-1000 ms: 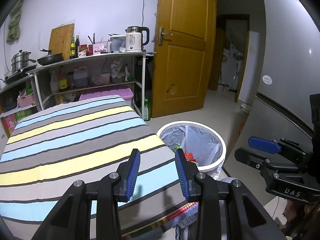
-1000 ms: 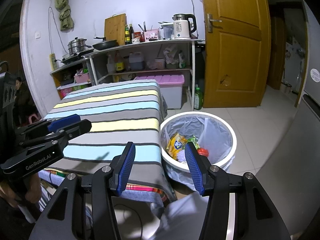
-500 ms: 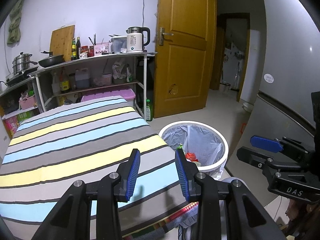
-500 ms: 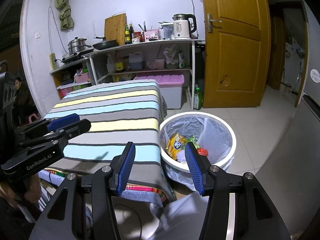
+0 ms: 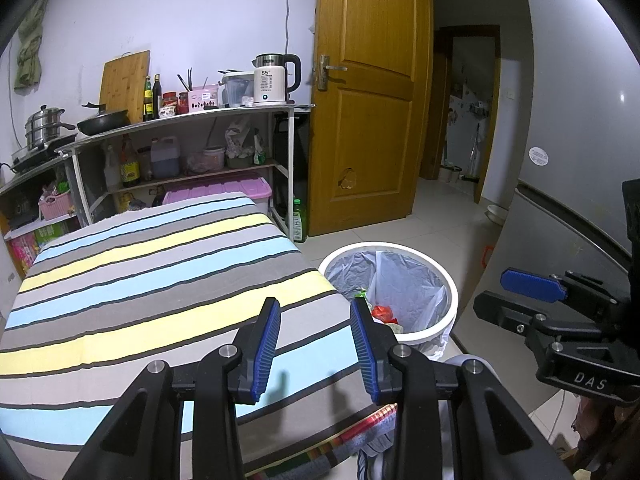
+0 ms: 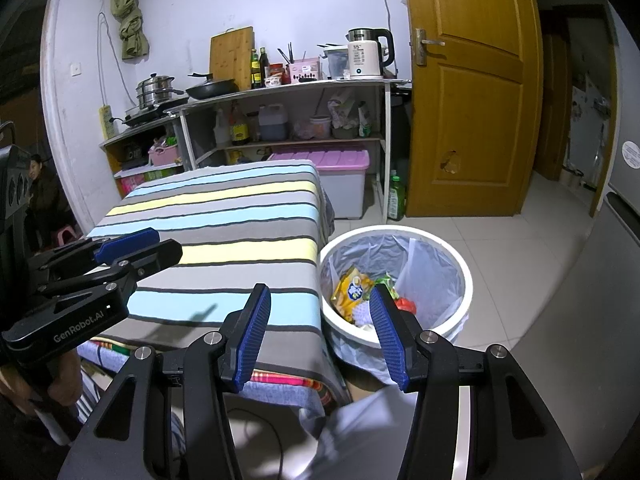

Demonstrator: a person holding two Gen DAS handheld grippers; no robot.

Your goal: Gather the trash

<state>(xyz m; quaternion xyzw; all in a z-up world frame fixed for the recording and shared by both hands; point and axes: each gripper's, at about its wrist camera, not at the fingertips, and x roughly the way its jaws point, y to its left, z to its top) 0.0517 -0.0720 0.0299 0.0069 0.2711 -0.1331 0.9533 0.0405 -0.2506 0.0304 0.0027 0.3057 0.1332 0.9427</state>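
A white round bin [image 5: 416, 256] [image 6: 452, 256] lined with a clear bag stands on the floor at the right of a striped table [image 5: 160, 272] [image 6: 224, 216]. Inside it lie a yellow snack packet [image 6: 350, 290], something green and a red wrapper [image 5: 380, 313]. My left gripper [image 5: 314, 346] hovers above the table's near right corner, open, nothing between its blue pads. My right gripper [image 6: 320, 336] is held over the table's near corner beside the bin, open and empty too. Each gripper shows at the edge of the other's view.
A shelf unit [image 5: 224, 116] with a kettle, pans, bottles and a pink box stands behind the table. A wooden door [image 5: 364, 120] hangs open onto a corridor at right. A grey fridge [image 6: 616, 240] flanks the bin. A person sits far left [image 6: 40, 192]. Tiled floor surrounds the bin.
The left wrist view has shifted very slightly, with the bin a little lower right in it. Both grippers stay open and empty; the right view is unchanged.
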